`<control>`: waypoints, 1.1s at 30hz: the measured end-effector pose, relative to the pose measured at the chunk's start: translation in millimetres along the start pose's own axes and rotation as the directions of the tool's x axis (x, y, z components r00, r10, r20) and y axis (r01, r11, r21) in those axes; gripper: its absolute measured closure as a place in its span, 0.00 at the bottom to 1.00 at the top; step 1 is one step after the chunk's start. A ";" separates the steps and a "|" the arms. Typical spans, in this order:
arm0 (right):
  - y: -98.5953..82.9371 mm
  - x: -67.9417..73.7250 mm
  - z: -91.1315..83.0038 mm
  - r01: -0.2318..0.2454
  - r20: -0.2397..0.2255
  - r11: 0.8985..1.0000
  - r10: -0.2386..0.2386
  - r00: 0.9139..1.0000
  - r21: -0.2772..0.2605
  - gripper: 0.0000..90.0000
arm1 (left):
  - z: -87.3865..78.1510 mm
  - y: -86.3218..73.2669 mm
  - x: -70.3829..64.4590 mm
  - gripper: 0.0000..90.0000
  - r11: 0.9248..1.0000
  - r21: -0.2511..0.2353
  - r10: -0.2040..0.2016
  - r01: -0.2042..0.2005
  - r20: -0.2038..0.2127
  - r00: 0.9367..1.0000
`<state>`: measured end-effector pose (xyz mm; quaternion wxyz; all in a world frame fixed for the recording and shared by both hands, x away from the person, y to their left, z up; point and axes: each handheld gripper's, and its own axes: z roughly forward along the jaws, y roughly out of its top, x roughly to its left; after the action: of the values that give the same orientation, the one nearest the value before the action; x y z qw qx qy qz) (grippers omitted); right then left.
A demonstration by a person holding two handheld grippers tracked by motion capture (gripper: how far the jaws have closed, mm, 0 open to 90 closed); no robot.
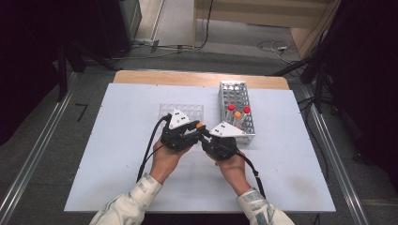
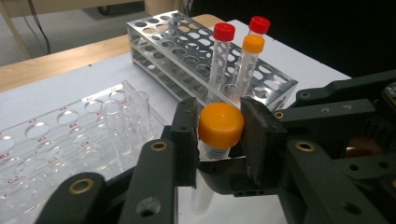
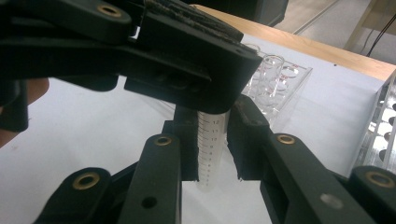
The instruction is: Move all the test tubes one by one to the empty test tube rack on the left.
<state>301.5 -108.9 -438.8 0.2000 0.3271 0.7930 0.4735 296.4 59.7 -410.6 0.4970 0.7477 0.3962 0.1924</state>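
A clear plastic rack [image 1: 187,111] with round wells lies left of centre on the white table [image 1: 117,154], a few empty clear tubes standing in it. The left gripper [image 2: 219,135] has its jaws clamped on the smooth orange cap [image 2: 221,124] of a centrifuge tube [image 3: 209,149]. That tube, clear and printed with graduation marks, is held upright above the table between the hands; the right gripper [image 3: 210,140] is closed on its body. Further right, a perforated metal rack [image 2: 187,46] holds two red-capped tubes [image 2: 223,32] and one orange-capped tube [image 2: 252,44].

grey floor [image 1: 42,154] with cables [image 1: 277,47], wooden table [image 1: 197,77] under white sheet [image 1: 117,154].
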 end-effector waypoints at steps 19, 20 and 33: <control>-3.3 -6.0 -16.1 -0.021 -0.057 0.999 0.024 0.998 0.048 0.39 | -16.2 30.0 20.3 0.78 0.999 -0.035 -0.034 0.032 -0.066 0.997; -3.9 -6.9 -17.1 -0.021 -0.057 0.999 0.024 0.998 0.047 0.39 | -17.2 32.5 22.1 0.78 0.999 -0.037 -0.033 0.030 -0.072 0.997; -10.6 -15.3 -31.0 -0.038 -0.049 0.998 0.040 0.998 0.041 0.37 | -16.0 48.8 38.6 0.78 0.998 -0.050 -0.040 0.033 -0.145 0.989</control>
<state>289.4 -142.5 -433.4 0.1639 0.3347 0.8006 0.4693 328.7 90.0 -364.1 0.4877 0.7123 0.4404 0.2465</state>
